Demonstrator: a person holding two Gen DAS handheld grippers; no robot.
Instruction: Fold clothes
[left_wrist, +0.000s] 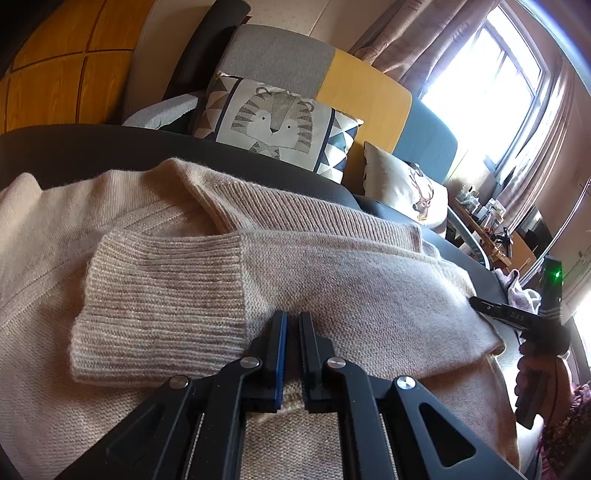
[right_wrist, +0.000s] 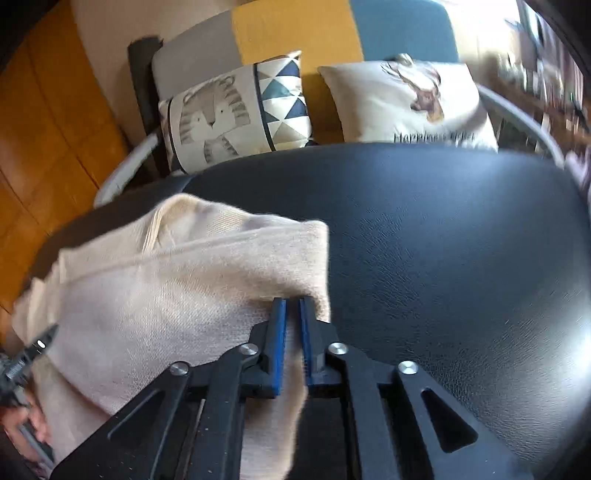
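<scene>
Folding is judged partly done: one ribbed sleeve (left_wrist: 159, 295) is laid across the beige sweater (left_wrist: 332, 288) on the black surface (right_wrist: 443, 240), whose edges are pinched by left gripper (left_wrist: 292, 354) and right gripper (right_wrist: 292, 343), further folds remaining.

Right of the right gripper (right_wrist: 292, 306) lies bare black table (right_wrist: 461, 258); left, the folded sweater (right_wrist: 166, 288); beyond, cushions (right_wrist: 236, 110).
</scene>
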